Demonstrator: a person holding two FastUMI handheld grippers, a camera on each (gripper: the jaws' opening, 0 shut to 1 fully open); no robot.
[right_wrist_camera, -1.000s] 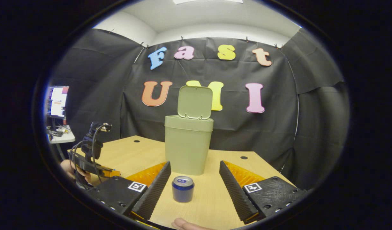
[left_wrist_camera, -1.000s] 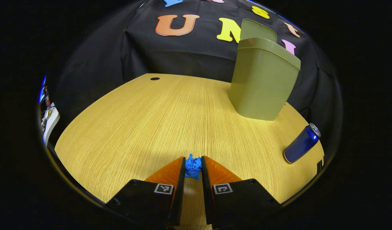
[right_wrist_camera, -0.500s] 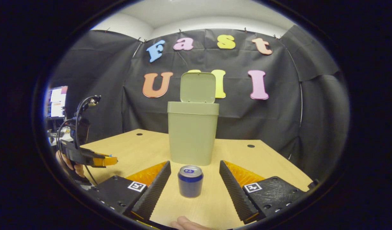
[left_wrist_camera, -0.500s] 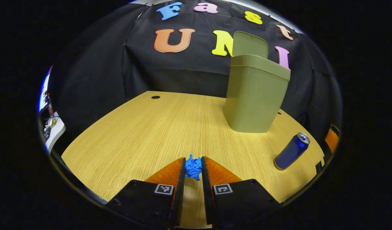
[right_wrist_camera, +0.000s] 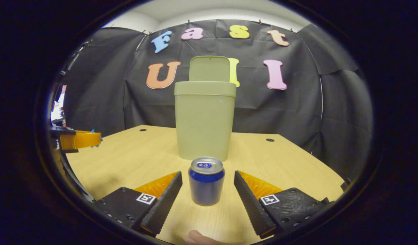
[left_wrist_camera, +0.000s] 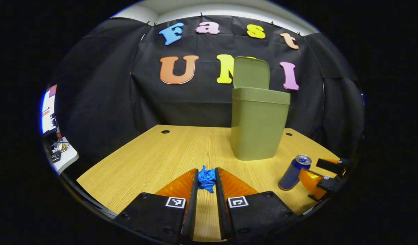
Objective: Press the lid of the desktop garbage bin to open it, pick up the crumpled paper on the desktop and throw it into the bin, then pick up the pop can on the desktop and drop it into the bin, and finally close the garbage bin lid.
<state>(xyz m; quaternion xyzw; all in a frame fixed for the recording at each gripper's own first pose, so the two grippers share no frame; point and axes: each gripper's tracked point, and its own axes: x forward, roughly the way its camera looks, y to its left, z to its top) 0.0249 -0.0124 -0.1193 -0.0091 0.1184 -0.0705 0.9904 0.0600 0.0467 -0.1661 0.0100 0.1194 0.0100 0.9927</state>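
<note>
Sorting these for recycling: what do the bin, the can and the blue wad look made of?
The olive-green lidded bin looks like matte moulded plastic: even colour, rounded rim. The blue pop can looks like metal, probably aluminium: shiny silver top with pull tab. The blue crumpled wad looks like paper: sharp creases, dull surface.

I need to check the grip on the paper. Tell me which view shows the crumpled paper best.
The left gripper view: the crumpled paper sits close up, pinched between the left gripper's fingers. In the right gripper view, only a tiny speck of it peeks out beside that gripper at the far left edge, too small to judge.
</note>
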